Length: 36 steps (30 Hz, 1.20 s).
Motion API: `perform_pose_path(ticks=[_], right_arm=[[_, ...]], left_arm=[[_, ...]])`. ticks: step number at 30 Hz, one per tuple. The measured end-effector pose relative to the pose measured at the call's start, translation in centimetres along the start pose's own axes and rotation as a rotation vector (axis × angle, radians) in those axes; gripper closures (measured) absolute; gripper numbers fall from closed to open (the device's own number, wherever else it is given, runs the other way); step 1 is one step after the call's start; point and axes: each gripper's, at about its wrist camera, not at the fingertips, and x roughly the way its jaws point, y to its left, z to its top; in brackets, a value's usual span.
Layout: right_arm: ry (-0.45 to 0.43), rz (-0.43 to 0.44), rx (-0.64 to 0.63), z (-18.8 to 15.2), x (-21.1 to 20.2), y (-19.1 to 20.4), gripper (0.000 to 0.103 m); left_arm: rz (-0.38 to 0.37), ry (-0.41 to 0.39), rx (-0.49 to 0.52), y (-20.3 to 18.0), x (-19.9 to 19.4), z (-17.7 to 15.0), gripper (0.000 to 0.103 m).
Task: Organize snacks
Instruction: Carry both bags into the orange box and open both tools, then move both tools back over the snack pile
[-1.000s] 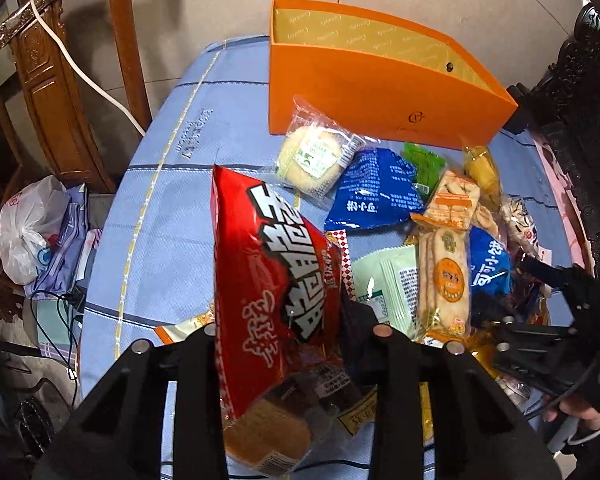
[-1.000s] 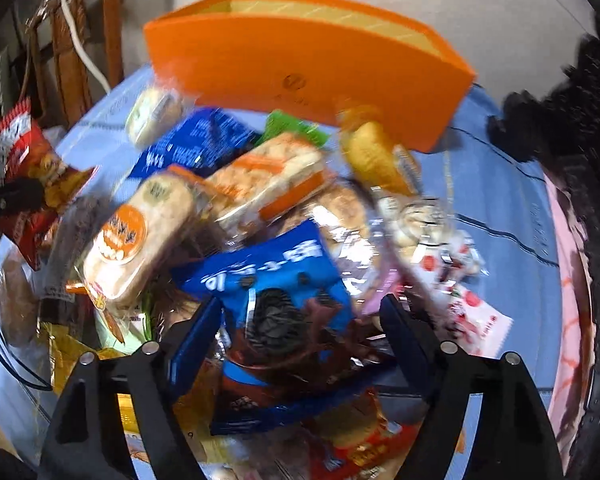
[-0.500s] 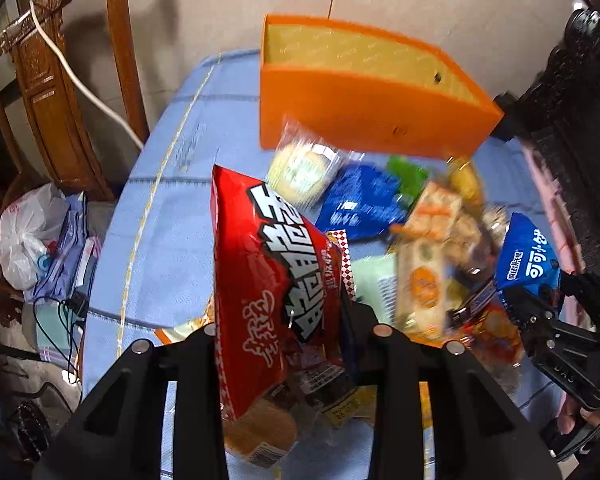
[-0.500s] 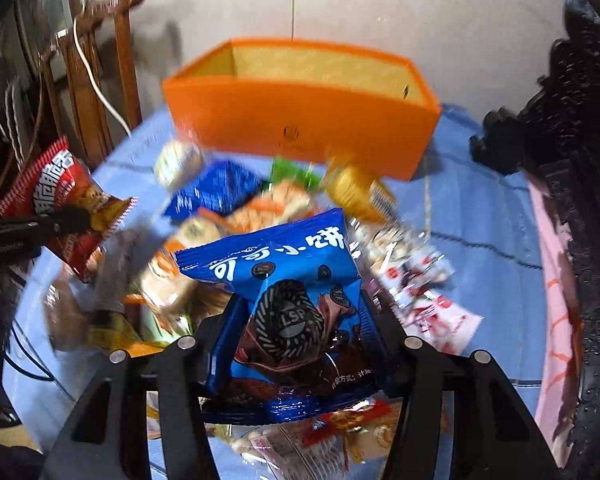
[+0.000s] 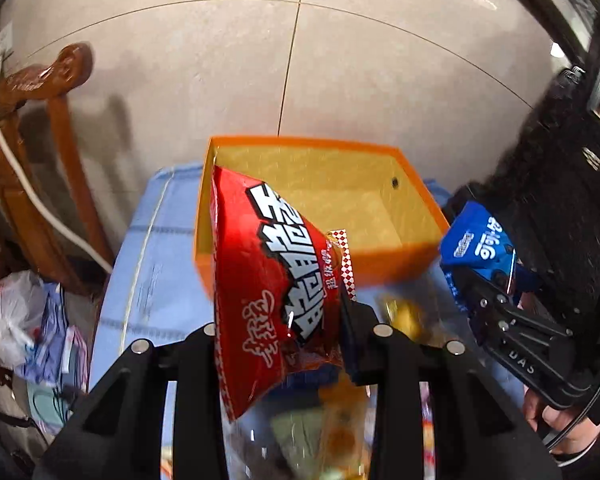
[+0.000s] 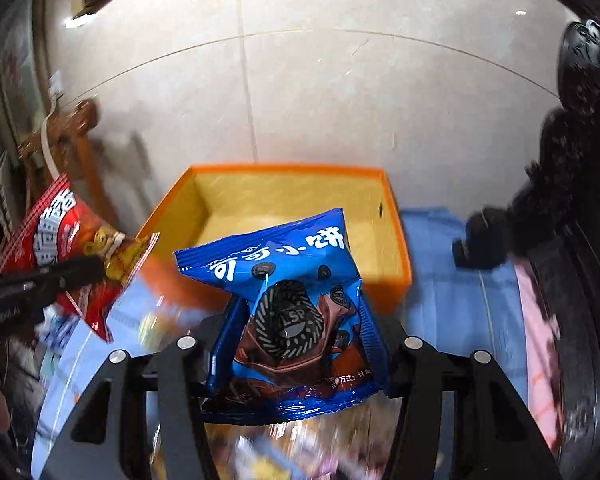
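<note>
My left gripper is shut on a red snack bag, which stands upright in front of the orange box. In the right wrist view, my right gripper is shut on a blue cookie bag, lifted just before the same orange box. The box's yellow inside looks bare. Each view shows the other gripper too: the blue cookie bag at the right and the red snack bag at the left. Both bags hang above the table.
A blue tablecloth covers the table. Blurred loose snacks lie below the grippers. A wooden chair with a white cable and a plastic bag stand on the left. Dark carved furniture rises on the right.
My right gripper closed on the blue cookie bag and lifted it off the pile. Both grippers rose and moved toward the orange box, whose inside now shows.
</note>
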Motion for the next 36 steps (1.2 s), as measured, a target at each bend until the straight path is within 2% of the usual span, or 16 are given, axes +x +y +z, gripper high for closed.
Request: perform_pose_path(ticks=[6,8,9,10,11,12,14,19,24,31,33,36], right_arm=[[0.039,-0.007,0.026,4.7,7.1,-1.7,0.047],[0.094,-0.029,0.013,5.4,10.1,-1.6,0.043],[0.108,-0.059,0.001,5.3,10.8,-1.4,0.040],[0.121,-0.135,-0.037,5.2,11.8,-0.9,0.038],[0.119,-0.187,-0.073,5.1,12.1,-0.5,0.031],[0.092,-0.218,-0.122,4.8,11.8,0.2,0.026],[0.054,-0.198,-0.163,4.2,10.9,0.8,0.024],[0.008,-0.138,-0.128,2.6,7.0,0.1,0.024],[-0.020,-0.049,-0.027,-0.6,1.4,-1.4,0.021],[-0.016,0.047,0.020,-7.2,-7.1,-1.1,0.015],[-0.011,0.076,0.025,-9.1,-9.1,-0.5,0.012],[0.015,0.126,0.019,-12.4,-11.7,0.9,0.009]], left_arm=[[0.018,0.047,-0.057,0.9,6.5,5.5,0.070],[0.010,0.069,-0.063,1.2,8.2,6.4,0.068],[0.005,0.084,-0.072,1.3,9.2,6.7,0.063],[0.009,0.092,-0.080,1.3,9.7,6.8,0.056],[0.029,0.097,-0.084,1.3,10.2,6.8,0.031],[0.061,0.081,-0.083,1.3,10.2,6.5,0.012],[0.079,0.032,-0.074,1.3,9.7,6.0,0.010],[0.031,0.072,-0.040,2.0,8.1,3.8,0.010],[0.003,0.080,0.005,3.0,4.0,0.6,0.010],[0.016,0.114,0.002,4.5,-1.4,-5.4,0.010],[0.005,0.140,-0.010,5.0,-2.5,-7.4,0.010],[0.027,0.191,-0.003,5.2,-3.4,-10.4,0.010]])
